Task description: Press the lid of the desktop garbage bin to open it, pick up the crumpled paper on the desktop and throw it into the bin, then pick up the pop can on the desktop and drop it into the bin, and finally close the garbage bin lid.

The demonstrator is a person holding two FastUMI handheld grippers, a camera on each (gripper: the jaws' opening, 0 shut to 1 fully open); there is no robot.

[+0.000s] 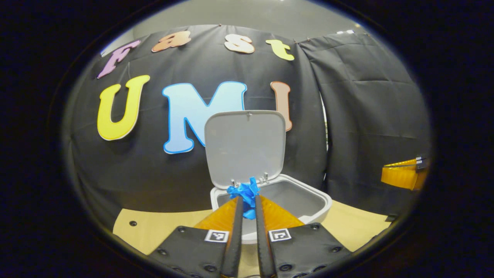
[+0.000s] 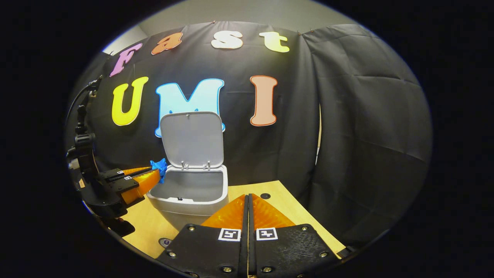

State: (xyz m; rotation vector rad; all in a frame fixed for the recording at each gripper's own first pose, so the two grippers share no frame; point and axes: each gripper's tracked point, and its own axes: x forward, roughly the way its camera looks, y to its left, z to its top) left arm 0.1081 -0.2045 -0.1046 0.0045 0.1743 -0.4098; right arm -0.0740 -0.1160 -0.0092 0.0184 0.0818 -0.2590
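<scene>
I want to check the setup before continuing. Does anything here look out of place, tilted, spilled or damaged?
Nothing stands out. The garbage bin sits upright on the table with its lid raised. The left gripper holds the blue crumpled paper at the bin's rim. No spill or damage shows.

Blue crumpled paper (image 1: 247, 195) is pinched over the open white bin (image 1: 308, 200), whose lid (image 1: 245, 146) stands upright.

A makeshift recording booth: black cloth (image 2: 347, 116) hangs as walls at the far side and right, pinned below a plain grey wall (image 2: 239, 11), enclosing a pale wooden tabletop (image 2: 285, 208) with bolt holes.
</scene>
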